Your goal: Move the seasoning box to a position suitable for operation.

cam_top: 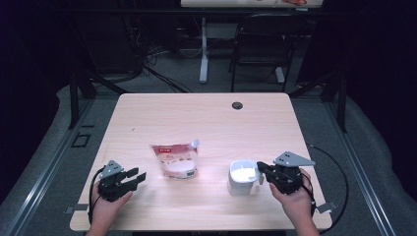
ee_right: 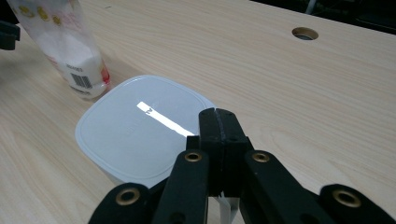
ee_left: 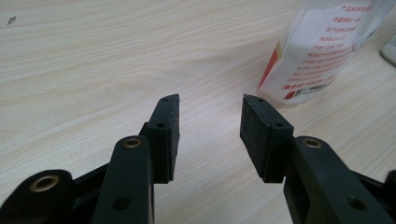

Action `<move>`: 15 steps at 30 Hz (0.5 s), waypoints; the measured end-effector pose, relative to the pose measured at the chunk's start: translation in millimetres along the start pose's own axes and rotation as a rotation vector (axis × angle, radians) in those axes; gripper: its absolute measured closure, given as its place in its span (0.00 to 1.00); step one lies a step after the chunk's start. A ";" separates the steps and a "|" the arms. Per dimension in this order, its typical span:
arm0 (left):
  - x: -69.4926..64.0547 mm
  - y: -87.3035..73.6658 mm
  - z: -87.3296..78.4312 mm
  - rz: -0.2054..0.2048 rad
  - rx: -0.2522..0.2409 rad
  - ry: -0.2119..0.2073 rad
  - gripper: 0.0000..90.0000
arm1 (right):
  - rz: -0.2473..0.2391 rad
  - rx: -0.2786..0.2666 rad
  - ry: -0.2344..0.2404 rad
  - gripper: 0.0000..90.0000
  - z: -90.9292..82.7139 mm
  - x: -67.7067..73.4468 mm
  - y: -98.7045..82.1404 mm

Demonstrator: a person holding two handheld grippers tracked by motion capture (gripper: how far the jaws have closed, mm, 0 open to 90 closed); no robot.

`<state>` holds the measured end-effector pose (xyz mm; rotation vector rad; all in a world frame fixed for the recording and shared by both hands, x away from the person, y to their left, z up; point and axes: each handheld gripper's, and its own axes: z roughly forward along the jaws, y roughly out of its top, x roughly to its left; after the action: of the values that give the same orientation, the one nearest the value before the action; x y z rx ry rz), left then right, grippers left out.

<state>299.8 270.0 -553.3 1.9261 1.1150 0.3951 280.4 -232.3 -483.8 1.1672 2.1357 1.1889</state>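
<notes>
I have the right gripper (cam_top: 261,168) at the near right part of the desk (cam_top: 206,113), with its jaws clenched flat together at the rim of the white lidded container (cam_top: 242,178). In the right gripper view the two black pads meet with no gap above a thin white tab at the container's near edge; I cannot tell whether that tab is pinched between them. The container's lid (ee_right: 140,128) is on, glossy, with a bright streak of light across it. The container stands at the near right of the desk, just beside the gripper tips, and the pouch (cam_top: 174,160) with red print stands to its left, a little apart from it and nearer the middle of the desk.

My left gripper (cam_top: 137,177) rests low at the near left of the desk, jaws released and spread with only bare wood between the pads (ee_left: 165,123). In the left gripper view the pouch sits ahead and to the right of the open jaws, not touching them. A round cable hole (cam_top: 237,105) lies at the far side of the desk, well away from everything
</notes>
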 end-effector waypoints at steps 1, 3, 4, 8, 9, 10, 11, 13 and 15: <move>0.0 0.0 0.0 0.000 0.000 0.000 0.64 | 0.001 0.001 0.001 1.00 -0.1 0.7 0.4; -0.1 -0.3 0.1 -0.005 -0.005 -0.001 0.64 | -0.002 0.008 0.003 1.00 0.6 2.0 1.3; -0.3 -0.5 0.5 -0.005 -0.011 0.001 0.64 | -0.009 0.017 0.006 1.00 1.1 2.4 1.5; 0.0 -0.2 0.2 -0.001 -0.003 -0.002 0.64 | 0.003 0.028 0.005 1.00 1.5 3.6 2.9; -0.1 -0.1 0.1 0.000 0.000 0.000 0.64 | 0.004 0.028 0.004 1.00 1.7 3.6 3.1; -0.2 -0.1 0.1 0.000 0.002 0.000 0.64 | 0.006 0.028 0.004 1.00 1.7 3.6 3.1; -0.2 -0.1 0.2 0.001 0.002 0.000 0.64 | 0.006 0.028 0.004 1.00 1.7 3.6 3.1; -0.2 -0.1 0.2 0.001 0.003 0.000 0.64 | 0.015 0.025 0.006 1.00 1.8 3.2 3.0; -0.2 -0.1 0.2 0.000 0.002 0.000 0.64 | 0.016 0.031 0.007 1.00 1.4 1.9 3.1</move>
<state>299.8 269.8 -553.6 1.9279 1.1165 0.3942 281.7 -229.1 -482.0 1.1969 2.1612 1.1730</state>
